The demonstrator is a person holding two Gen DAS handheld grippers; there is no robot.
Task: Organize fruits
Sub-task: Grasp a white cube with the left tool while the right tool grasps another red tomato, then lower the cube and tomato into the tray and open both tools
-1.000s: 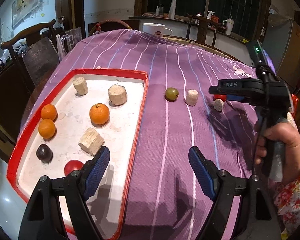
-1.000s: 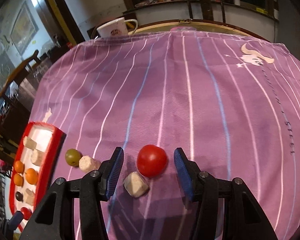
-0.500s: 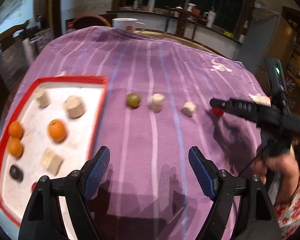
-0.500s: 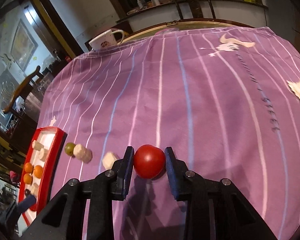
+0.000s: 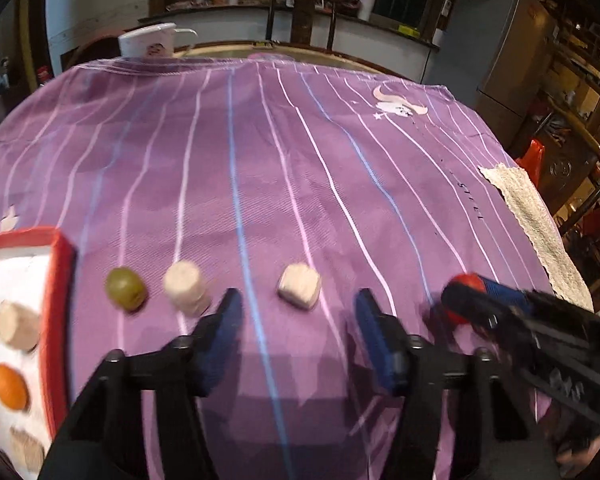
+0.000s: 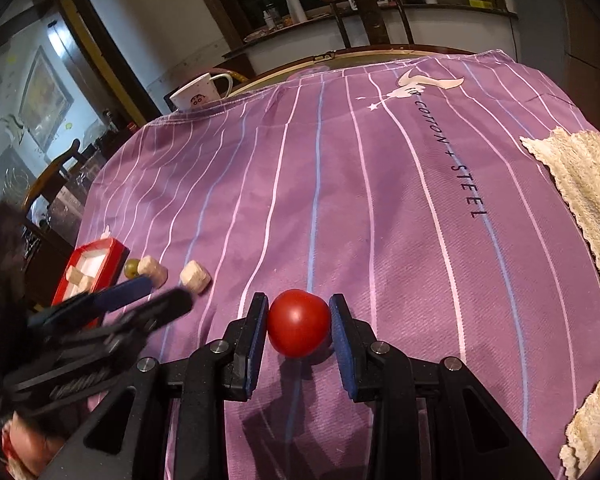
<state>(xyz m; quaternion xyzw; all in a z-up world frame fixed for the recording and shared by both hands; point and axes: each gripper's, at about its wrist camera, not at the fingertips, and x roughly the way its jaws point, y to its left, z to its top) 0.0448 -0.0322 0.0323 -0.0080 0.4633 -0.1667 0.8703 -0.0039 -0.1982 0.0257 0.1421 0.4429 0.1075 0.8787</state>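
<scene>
Tray: we see the red-rimmed white tray (image 5: 62,300) at far left, holding oranges.
Left gripper (image 5: 298,320): fingers released, just been closing, nothing between them.
Right gripper (image 6: 299,322): fingers clenched on the round red tomato (image 6: 299,322), just above the counter.
Risk: we judge over-squeezing could bruise it.

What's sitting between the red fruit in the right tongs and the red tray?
On the cloth between the red fruit and the red tray lie two pale chunks and a green fruit. The left tongs also hang across that line.
</scene>
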